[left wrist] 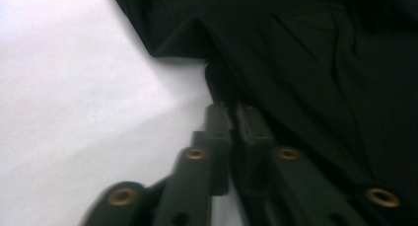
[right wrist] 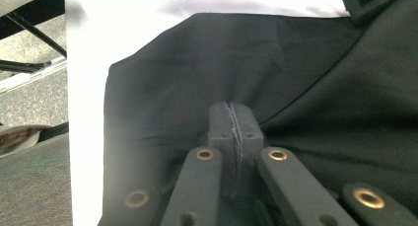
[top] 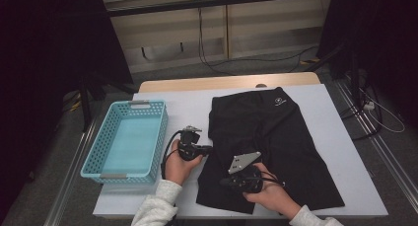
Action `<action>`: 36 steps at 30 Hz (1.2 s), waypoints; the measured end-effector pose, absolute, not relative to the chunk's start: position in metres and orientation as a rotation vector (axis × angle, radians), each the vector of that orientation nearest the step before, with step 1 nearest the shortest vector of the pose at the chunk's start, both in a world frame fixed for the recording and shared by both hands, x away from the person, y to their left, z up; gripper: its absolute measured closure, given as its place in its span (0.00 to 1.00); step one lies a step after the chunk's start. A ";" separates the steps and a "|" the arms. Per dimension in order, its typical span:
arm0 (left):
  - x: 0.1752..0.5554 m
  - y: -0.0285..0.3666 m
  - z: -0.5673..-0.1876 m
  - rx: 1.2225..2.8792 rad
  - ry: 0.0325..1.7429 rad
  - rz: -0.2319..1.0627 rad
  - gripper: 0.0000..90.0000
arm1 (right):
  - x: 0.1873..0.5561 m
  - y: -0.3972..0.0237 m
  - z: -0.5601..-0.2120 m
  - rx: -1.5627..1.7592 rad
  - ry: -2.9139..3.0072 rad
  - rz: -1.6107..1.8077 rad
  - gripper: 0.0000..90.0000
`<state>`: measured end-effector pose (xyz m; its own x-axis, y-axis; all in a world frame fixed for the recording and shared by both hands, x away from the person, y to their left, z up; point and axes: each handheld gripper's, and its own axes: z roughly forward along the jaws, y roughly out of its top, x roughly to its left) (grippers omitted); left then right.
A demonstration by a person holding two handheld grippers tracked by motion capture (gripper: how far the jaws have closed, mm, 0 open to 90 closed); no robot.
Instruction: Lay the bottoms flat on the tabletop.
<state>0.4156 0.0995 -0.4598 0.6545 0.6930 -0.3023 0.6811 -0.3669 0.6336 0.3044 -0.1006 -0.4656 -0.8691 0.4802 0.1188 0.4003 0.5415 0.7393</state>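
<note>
Black shorts [top: 276,137] lie spread flat on the white table top [top: 187,107], waistband toward the far edge. My left gripper [top: 209,148] sits at the shorts' left edge, jaws together. In the left gripper view the left gripper [left wrist: 232,112] is shut on that edge of the shorts [left wrist: 320,63], and a small fold rises at its tips. My right gripper [top: 223,182] rests on the near left part of the shorts. In the right gripper view the right gripper [right wrist: 234,112] is shut, and creases in the shorts [right wrist: 296,63] run into its tips.
An empty teal plastic basket [top: 96,147] stands on the table's left side, close to the left hand. The table's near edge runs just below both hands. Cables lie on the floor [top: 256,63] beyond the far edge. Bare white surface [right wrist: 148,9] borders the shorts.
</note>
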 end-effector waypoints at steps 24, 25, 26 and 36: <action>0.411 0.125 -0.449 2.086 1.153 -0.014 0.94 | 0.315 -0.083 -0.468 0.751 2.590 1.204 0.89; 0.412 0.124 -0.449 2.064 1.159 -0.003 0.87 | 0.316 -0.084 -0.469 0.751 2.597 1.209 0.94; 0.413 0.124 -0.448 2.049 1.157 0.007 0.80 | 0.316 -0.085 -0.469 0.758 2.605 1.214 0.97; 0.435 0.116 -0.445 1.966 1.157 0.091 0.51 | 0.305 -0.088 -0.465 0.705 2.700 1.236 0.98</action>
<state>0.4352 0.1162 -0.4452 0.5730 0.7515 -0.3270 0.6914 -0.2291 0.6852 0.3047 -0.0885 -0.4648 -0.8895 0.4443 0.1070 0.3714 0.5663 0.7358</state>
